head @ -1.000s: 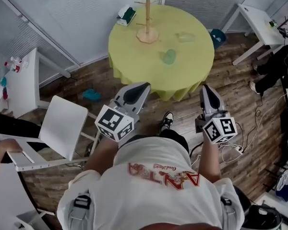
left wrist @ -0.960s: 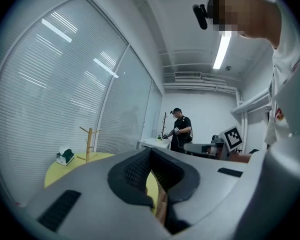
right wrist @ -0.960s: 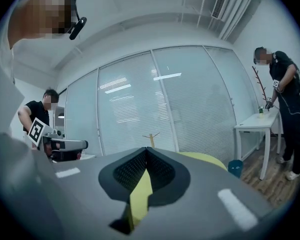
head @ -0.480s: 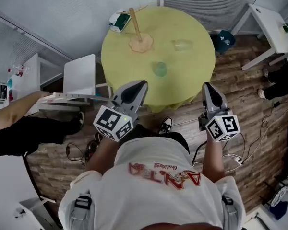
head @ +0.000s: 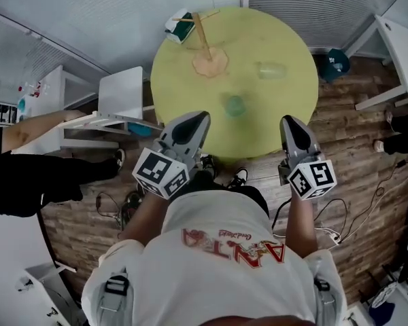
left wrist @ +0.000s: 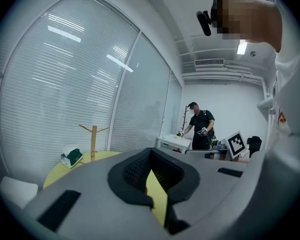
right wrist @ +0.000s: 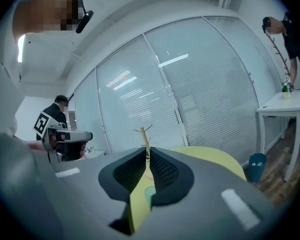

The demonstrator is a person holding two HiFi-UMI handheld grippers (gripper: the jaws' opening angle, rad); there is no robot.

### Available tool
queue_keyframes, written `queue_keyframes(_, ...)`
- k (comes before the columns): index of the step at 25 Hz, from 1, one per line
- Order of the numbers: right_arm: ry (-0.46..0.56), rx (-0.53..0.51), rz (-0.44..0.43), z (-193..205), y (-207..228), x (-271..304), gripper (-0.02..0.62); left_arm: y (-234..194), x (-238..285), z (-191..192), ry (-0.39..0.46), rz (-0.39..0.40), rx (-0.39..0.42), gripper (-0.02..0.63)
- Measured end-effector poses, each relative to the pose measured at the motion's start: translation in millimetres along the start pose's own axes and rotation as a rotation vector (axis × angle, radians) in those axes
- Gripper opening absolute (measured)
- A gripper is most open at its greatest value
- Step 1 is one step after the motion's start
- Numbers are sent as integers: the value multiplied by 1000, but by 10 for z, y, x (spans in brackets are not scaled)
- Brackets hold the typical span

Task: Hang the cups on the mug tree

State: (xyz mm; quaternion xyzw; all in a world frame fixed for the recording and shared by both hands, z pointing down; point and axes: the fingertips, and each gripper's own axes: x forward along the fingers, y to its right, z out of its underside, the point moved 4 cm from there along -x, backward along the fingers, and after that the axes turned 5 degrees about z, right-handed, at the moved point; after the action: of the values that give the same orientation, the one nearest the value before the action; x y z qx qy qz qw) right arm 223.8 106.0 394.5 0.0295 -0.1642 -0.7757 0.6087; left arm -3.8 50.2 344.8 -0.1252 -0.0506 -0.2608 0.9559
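Observation:
A wooden mug tree [head: 205, 43] stands at the far side of the round yellow-green table [head: 289, 117]. A green cup [head: 234, 105] sits near the table's front, and a pale clear cup [head: 270, 70] lies further right. My left gripper [head: 196, 118] hovers at the table's near edge with its jaws together and nothing between them. Level with it on the right, my right gripper [head: 288, 121] is shut and empty. In the left gripper view the mug tree [left wrist: 93, 140] shows far left of the left gripper [left wrist: 151, 151]. The right gripper [right wrist: 146, 150] points at the mug tree [right wrist: 145, 136], with the green cup [right wrist: 149, 194] below the jaws.
A white and green tissue box [head: 179, 27] sits by the tree. A white chair [head: 120, 104], held by another person's arm [head: 34, 124], is left of the table. A white side table [head: 402, 43] and teal bin [head: 334, 62] are at the right. Cables [head: 340, 212] lie on the floor.
Both grippers have moved forward to the table's near edge, and the table looks closer. The other person has carried the white chair in beside the table's left.

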Motion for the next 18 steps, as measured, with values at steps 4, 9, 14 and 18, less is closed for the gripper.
queue_keyframes(4,-15,-19,24,-33,-19,243,5,-294,80,19,8,13,-24,8)
queue_keyframes(9,-60,-49,55,-51,-120,597,5,-682,216,-6,13,58,-57,8)
queue_keyframes(14,-98,-57,64,-29,-333,1070,5,-1153,243,14,4,99,-78,8)
queue_keyframes(18,-138,-40,59,40,-412,1314,12,-1360,276,22,-4,119,-89,8)
